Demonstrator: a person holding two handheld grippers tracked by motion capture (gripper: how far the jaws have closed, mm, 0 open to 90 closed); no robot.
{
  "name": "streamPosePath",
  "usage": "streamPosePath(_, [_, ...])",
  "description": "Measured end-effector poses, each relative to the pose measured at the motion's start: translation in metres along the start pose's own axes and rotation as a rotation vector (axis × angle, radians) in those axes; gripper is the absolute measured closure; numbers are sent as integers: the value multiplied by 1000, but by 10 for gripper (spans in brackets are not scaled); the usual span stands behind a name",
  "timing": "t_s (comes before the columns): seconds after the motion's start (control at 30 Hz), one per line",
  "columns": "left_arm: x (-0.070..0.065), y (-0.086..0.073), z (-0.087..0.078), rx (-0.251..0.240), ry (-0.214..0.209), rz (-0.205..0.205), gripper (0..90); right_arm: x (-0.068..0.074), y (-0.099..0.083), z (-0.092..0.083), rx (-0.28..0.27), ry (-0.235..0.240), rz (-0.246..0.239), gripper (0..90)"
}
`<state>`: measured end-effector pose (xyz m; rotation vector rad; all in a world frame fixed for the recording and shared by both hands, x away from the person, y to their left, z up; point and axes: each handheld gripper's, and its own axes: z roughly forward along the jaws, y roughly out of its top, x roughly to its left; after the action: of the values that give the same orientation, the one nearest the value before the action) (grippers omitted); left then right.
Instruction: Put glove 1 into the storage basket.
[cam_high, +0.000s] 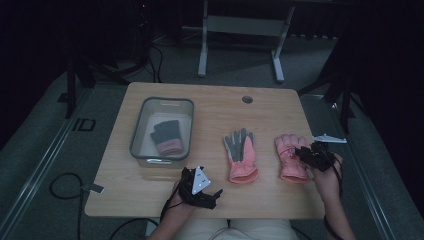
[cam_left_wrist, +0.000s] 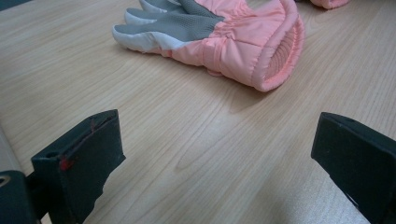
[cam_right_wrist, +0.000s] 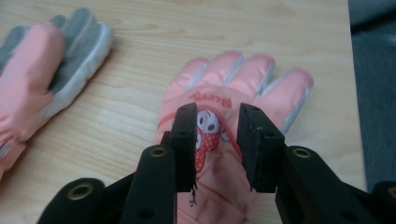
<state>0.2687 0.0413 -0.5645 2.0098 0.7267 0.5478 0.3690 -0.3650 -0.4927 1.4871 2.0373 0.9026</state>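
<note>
Pink gloves, pale wood, grey bin

Right glove (cam_right_wrist: 219, 116) is salmon pink with a red polka-dot cartoon patch; middle glove (cam_high: 241, 155) is pink with grey-white palm; bin (cam_high: 141, 125) is grey, holding a dark grey, pink-cuffed glove (cam_high: 166, 136); table (cam_high: 210, 110) shows light woodgrain

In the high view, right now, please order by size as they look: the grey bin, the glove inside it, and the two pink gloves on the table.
1. The grey bin looks largest.
2. The pink glove lying palm up and the pink glove under the right gripper look alike, so I do not rank them; the gripper covers part of the second.
3. The dark glove in the bin looks smallest.
</note>
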Motion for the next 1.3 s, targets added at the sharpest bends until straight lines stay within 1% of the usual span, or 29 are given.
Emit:
streamPosePath(0.03, [0,0,0,0,2,2,16,-3,2,-2,7,8,-24,675])
streamPosePath(0.07, [0,0,0,0,-1,1,16,-5,4,-3,19,33,-44,659])
streamPosePath(0.1, [0,0,0,0,-2,1,15,-8,5,-4,28,66,-56,647])
streamPosePath(0.13, [0,0,0,1,-2,4,16,-11,5,-4,35,79,-62,646])
streamPosePath(0.2, [0,0,0,1,-5,3,15,-14,4,-3,56,76,-75,614])
streamPosePath(0.23, [0,0,0,1,-4,4,15,-14,3,-2,63,82,-66,609])
streamPosePath(0.3, [0,0,0,1,-3,3,15,-14,1,-1,72,87,-67,603])
streamPosePath(0.33, [0,0,0,-1,1,2,16,-13,-1,2,75,80,-72,589])
streamPosePath(0.4, [0,0,0,-1,9,1,16,-12,-4,8,88,90,-55,578])
streamPosePath(0.43, [0,0,0,0,9,1,16,-12,-5,12,92,80,-58,581])
streamPosePath(0.47, [0,0,0,0,9,1,16,-12,-5,12,92,80,-58,581])
streamPosePath(0.5, [0,0,0,-4,12,-2,16,-11,-7,16,108,74,-59,599])
streamPosePath(0.53, [0,0,0,-2,11,-2,16,-9,-11,23,125,64,-61,640])
streamPosePath(0.57, [0,0,0,-1,12,-1,15,-7,-13,26,127,50,-71,670])
streamPosePath(0.6, [0,0,0,-1,11,-1,16,-6,-14,29,123,44,-82,698])
streamPosePath(0.63, [0,0,1,-1,10,-2,15,-5,-16,30,120,37,-79,735])
streamPosePath(0.73, [0,0,1,-1,10,-2,15,-4,-17,32,111,30,-50,806])
streamPosePath(0.83, [0,0,1,1,8,-2,16,-2,-17,32,109,13,-15,836])
streamPosePath(0.93, [0,0,1,-1,9,-3,16,-1,-15,29,108,2,32,862])
streamPosePath(0.97, [0,0,0,-2,10,-2,16,0,-12,27,105,-4,42,870])
streamPosePath(1.03, [0,0,0,0,7,-4,16,3,-7,20,95,-25,37,877])
streamPosePath(1.07, [0,0,0,0,7,-4,16,3,-7,20,95,-25,37,877])
streamPosePath(1.1, [0,0,0,-1,9,-2,16,5,-4,16,85,-28,40,878])
streamPosePath(1.13, [0,0,1,0,8,-3,16,8,4,6,50,-33,54,879])
streamPosePath(1.17, [0,0,1,1,9,-2,16,10,8,1,32,-34,57,879])
streamPosePath(1.3, [0,0,1,0,8,-3,16,19,24,-17,-17,-26,60,881])
